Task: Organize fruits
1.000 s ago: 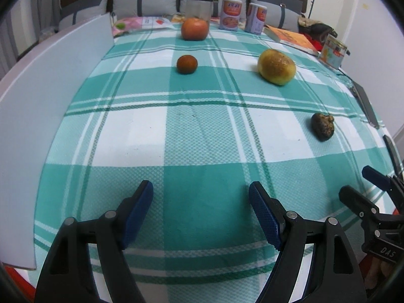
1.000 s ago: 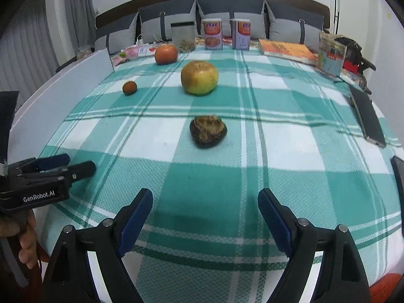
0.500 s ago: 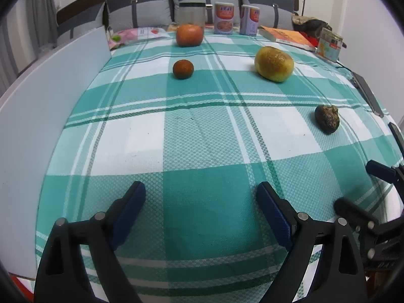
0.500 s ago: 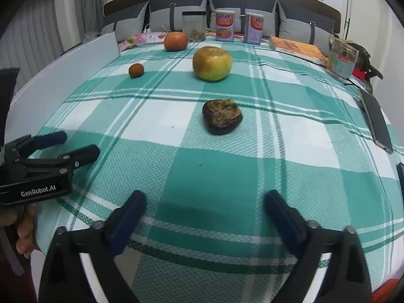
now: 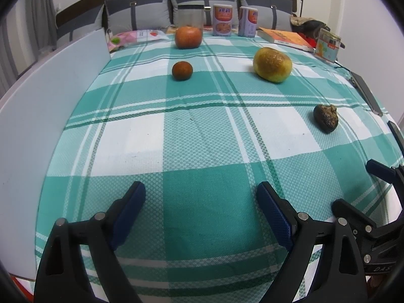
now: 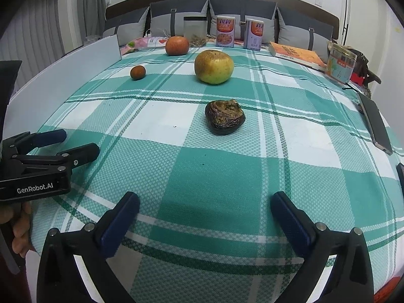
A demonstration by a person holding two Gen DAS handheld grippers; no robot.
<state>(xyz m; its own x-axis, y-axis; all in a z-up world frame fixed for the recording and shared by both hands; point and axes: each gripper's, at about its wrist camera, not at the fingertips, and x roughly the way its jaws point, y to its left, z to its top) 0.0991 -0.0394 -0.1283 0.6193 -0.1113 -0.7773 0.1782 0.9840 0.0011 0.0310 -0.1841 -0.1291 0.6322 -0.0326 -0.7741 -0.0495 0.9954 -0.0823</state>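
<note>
Both grippers, left gripper (image 5: 200, 197) and right gripper (image 6: 204, 207), just opened wide, empty, over the tablecloth (image 6: 227, 176); risk: round apple (image 6: 213, 67) rolls if nudged off-centre.

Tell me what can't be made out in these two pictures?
- Tins: label print too small, both views.
- Dark fruit: its kind is unclear; underside hidden against the cloth.
- Phone: partly cut off by the round lens edge in the left view.
- Person: only fingers show, right view, behind the left gripper.
- Jar: contents blurred.
</note>
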